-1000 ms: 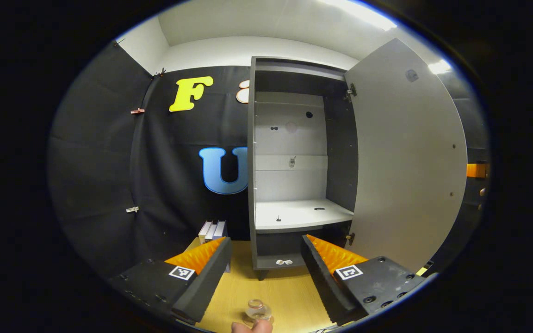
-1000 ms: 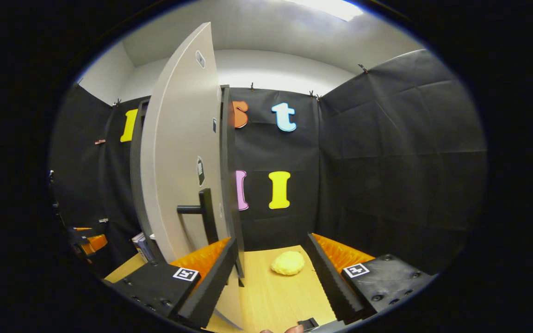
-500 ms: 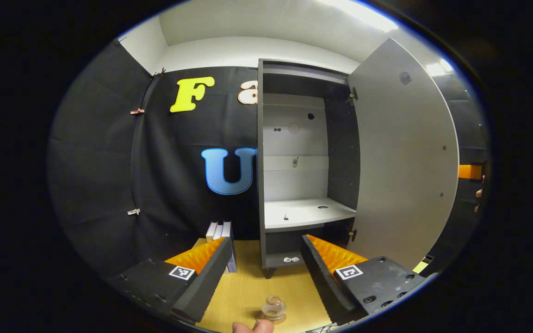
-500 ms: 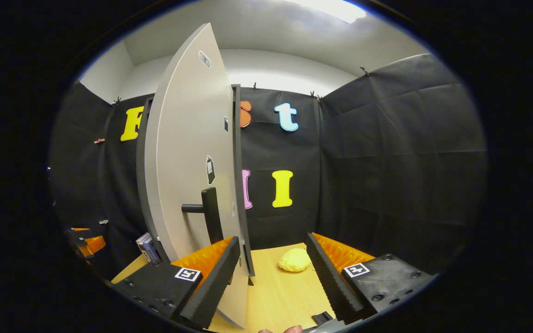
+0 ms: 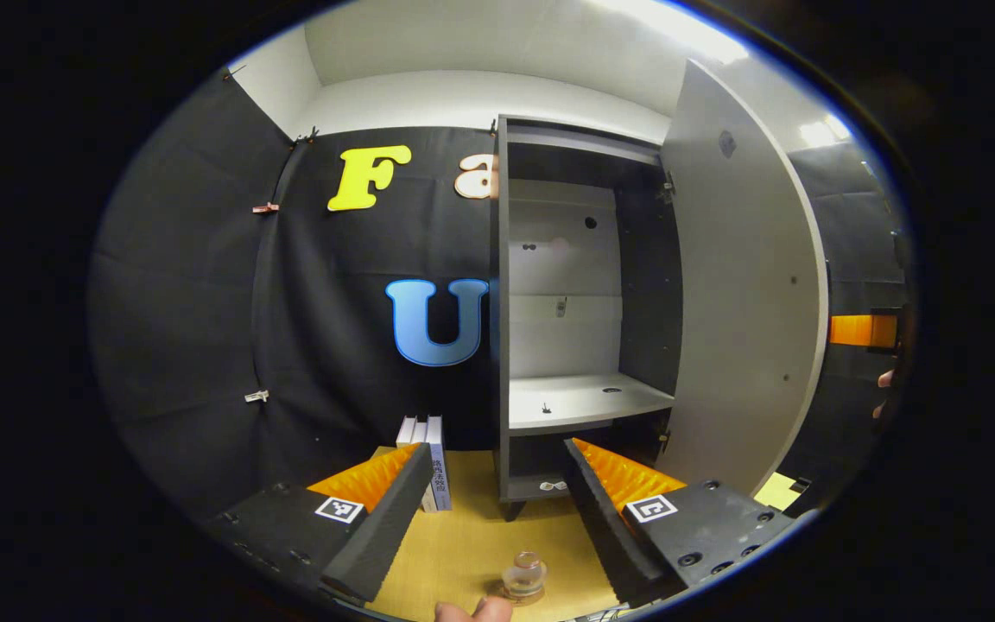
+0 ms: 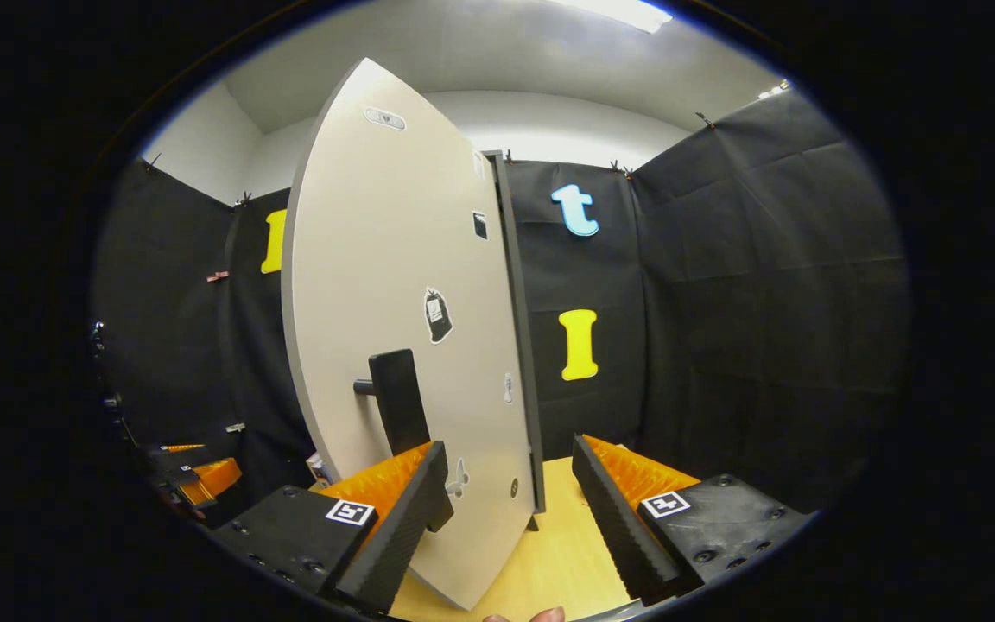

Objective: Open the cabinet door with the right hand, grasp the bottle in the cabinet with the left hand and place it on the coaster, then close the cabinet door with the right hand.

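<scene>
In the left gripper view, a small clear glass bottle (image 5: 522, 574) stands upright on a thin coaster (image 5: 497, 595) on the wooden table, low between my fingers and free of them. My left gripper (image 5: 493, 510) is open. Beyond it is the dark cabinet (image 5: 584, 285) with its white shelf (image 5: 584, 402); its grey door (image 5: 744, 285) stands partly swung in. In the right gripper view the door's outer face (image 6: 411, 285) looms close, with the dark handle (image 6: 398, 402) just above my left finger. My right gripper (image 6: 506, 510) is open against the door.
A few white books (image 5: 427, 458) stand on the table left of the cabinet. My right gripper (image 5: 862, 330) and a hand show past the door's edge in the left gripper view. My left gripper (image 6: 199, 475) sits low at the left of the right gripper view.
The door has swung towards the cabinet, with the right gripper following it and now facing its outer side; it now hides the yellow lump. The left gripper view has drifted left; the bottle stays put.
</scene>
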The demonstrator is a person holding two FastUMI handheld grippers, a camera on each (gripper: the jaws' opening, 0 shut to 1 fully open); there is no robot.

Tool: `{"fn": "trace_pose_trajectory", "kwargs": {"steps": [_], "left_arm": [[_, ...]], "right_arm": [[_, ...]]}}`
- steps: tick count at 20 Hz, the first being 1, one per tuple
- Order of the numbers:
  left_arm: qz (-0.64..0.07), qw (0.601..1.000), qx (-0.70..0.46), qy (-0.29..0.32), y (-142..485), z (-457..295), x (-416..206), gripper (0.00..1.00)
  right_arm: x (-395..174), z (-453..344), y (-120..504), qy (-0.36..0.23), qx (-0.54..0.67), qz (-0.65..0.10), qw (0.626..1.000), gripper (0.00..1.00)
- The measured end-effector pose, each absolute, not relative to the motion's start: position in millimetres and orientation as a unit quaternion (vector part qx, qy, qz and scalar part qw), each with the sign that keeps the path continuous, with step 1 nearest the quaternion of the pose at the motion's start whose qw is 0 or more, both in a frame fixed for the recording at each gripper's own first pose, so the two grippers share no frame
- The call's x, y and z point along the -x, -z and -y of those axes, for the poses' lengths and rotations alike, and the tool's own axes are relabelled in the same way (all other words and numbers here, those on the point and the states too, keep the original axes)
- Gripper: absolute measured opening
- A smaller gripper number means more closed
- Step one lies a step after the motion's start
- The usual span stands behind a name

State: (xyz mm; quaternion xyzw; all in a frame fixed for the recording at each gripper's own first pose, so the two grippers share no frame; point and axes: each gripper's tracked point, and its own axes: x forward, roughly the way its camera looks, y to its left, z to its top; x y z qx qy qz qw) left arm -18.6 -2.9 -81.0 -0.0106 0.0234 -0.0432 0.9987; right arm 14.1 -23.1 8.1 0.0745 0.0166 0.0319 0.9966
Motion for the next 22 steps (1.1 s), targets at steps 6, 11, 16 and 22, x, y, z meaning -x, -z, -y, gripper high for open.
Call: {"fn": "trace_pose_trajectory", "kwargs": {"steps": [6, 11, 16, 22], "left_arm": [[-0.025, 0.999, 0.012, 0.028, 81, -5, 19, 0.92], [-0.025, 0.999, 0.02, 0.033, 75, 2, 16, 0.95], [-0.018, 0.999, 0.016, 0.04, 66, 15, 15, 0.95], [-0.007, 0.999, 0.015, 0.04, 57, 24, 12, 0.95]], "right_arm": [[-31, -37, 9, -0.106, -0.069, -0.044, 0.991, 0.89], [-31, -43, 10, -0.122, -0.057, -0.044, 0.99, 0.98], [-32, -23, 5, -0.101, -0.055, -0.025, 0.993, 0.98], [-25, 7, 11, -0.077, -0.042, -0.02, 0.996, 0.98]]}}
